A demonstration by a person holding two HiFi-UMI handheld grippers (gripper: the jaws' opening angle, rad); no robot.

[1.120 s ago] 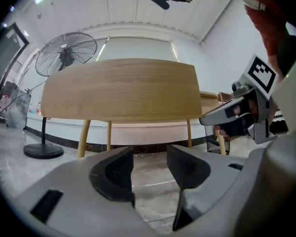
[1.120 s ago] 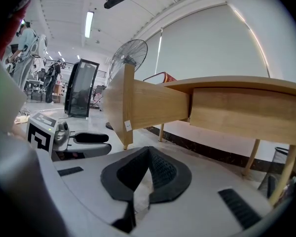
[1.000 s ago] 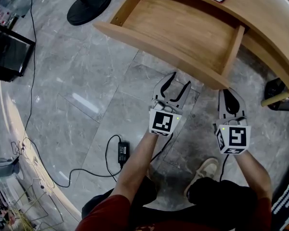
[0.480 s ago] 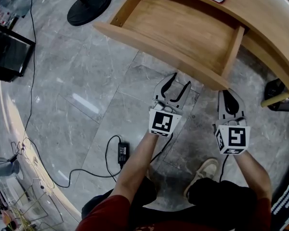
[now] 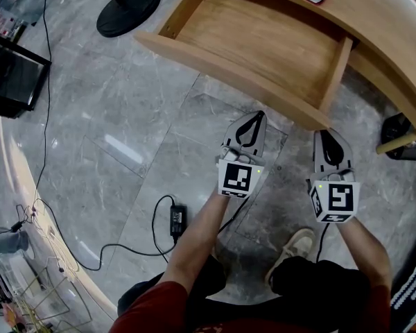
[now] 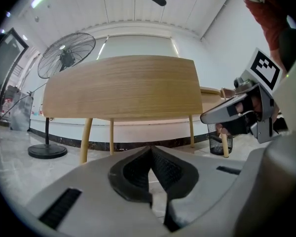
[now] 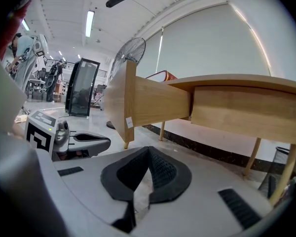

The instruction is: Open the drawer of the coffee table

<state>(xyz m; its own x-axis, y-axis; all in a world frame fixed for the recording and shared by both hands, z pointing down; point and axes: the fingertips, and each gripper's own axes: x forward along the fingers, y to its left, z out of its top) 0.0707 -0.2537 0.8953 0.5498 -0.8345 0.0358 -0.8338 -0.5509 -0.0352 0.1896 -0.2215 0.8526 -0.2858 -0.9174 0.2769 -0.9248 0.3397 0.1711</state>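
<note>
Jaws of left gripper (image 5: 257, 116) pressed together, earlier spread; right gripper (image 5: 326, 134) likewise; drawer (image 5: 263, 40) open

My left gripper (image 5: 254, 118) sits just short of the drawer (image 5: 215, 64) front, near that panel's right end. Its jaws are pressed together with nothing between them, and it points at the drawer. My right gripper (image 5: 331, 134) is alongside, nearer the drawer's right corner, likewise closed and empty. Neither touches the drawer. The left marker cube (image 5: 238, 179) and right marker cube (image 5: 335, 200) face up toward my head. My left forearm (image 5: 197, 245) angles in toward the drawer, and my right forearm (image 5: 364, 245) runs more nearly straight at it.
</note>
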